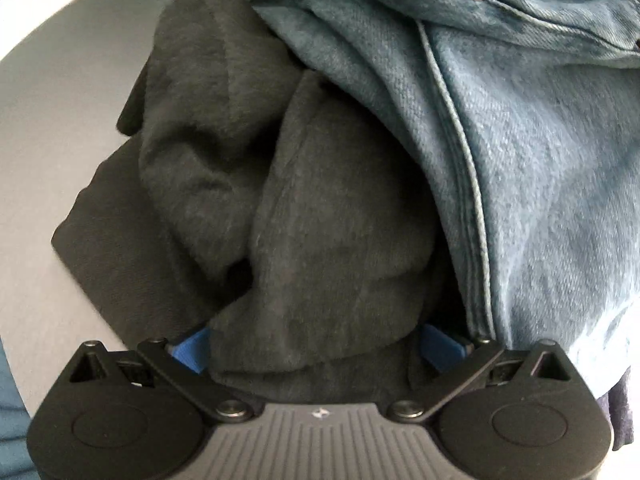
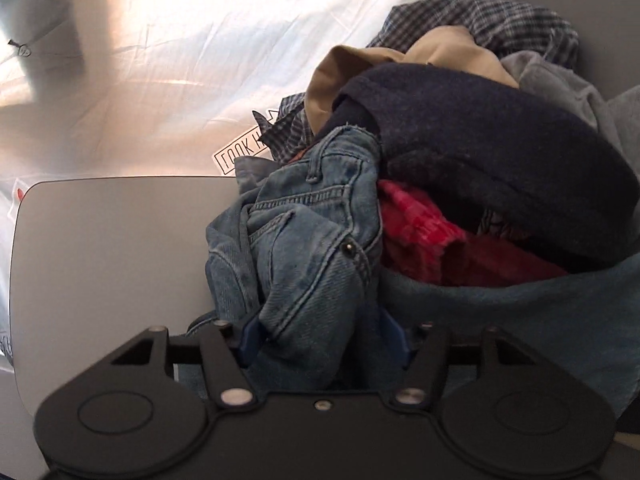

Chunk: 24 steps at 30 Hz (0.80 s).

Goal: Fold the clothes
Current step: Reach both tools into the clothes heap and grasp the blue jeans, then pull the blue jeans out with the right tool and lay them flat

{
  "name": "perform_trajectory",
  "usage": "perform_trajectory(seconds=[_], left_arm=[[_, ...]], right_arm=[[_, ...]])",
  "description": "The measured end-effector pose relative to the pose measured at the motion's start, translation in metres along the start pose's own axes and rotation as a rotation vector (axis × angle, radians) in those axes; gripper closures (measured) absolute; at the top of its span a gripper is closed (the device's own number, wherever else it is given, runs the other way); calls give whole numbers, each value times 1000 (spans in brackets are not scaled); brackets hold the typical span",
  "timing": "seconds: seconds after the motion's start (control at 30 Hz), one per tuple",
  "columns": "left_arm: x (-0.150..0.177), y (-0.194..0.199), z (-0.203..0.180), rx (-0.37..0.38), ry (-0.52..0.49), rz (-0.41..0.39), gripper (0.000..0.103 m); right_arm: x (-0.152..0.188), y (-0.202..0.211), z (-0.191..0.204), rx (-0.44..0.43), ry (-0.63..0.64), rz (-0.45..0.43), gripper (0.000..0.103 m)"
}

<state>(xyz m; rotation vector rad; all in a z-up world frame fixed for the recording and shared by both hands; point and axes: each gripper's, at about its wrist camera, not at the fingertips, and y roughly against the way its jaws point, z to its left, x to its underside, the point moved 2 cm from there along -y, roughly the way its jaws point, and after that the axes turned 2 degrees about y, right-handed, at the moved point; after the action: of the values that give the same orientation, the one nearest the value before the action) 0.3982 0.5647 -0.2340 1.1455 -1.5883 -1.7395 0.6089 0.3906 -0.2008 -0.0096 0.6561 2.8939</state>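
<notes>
Clamping dark garment (image 1: 320, 220), left hand-held gripper (image 1: 320, 350); right hand-held gripper (image 2: 320, 336) pinching jeans (image 2: 304, 240) | grey tabletop (image 2: 100, 260); white sheet (image 2: 180, 60) behind

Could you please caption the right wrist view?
Right gripper shut on crumpled blue denim jeans beside a mixed laundry pile.

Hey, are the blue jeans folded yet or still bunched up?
Still bunched up. In the right wrist view the jeans stand crumpled in loose creases between the right hand-held gripper fingers, against the clothes pile.
</notes>
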Motion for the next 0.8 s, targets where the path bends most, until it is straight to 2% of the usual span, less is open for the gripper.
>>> perform_trajectory(seconds=[0.13, 0.3, 0.5, 0.63, 0.7, 0.8], left_arm=[[0, 0, -8, -14, -15, -35, 0], [3, 0, -15, -32, 3, -56, 0], [11, 3, -21, -29, 8, -86, 0], [21, 10, -22, -7, 36, -83, 0], [29, 19, -22, 32, 61, -70, 0], [46, 46, -28, 66, 65, -108, 0]], right_arm=[[-1, -12, 1, -6, -40, 16, 39], [1, -6, -7, -33, -77, 15, 61], [11, 13, -4, -65, -79, -1, 73], [18, 38, -6, -113, -126, -8, 78], [18, 63, -3, -191, -122, -50, 80], [15, 118, 8, -217, -16, -143, 80]])
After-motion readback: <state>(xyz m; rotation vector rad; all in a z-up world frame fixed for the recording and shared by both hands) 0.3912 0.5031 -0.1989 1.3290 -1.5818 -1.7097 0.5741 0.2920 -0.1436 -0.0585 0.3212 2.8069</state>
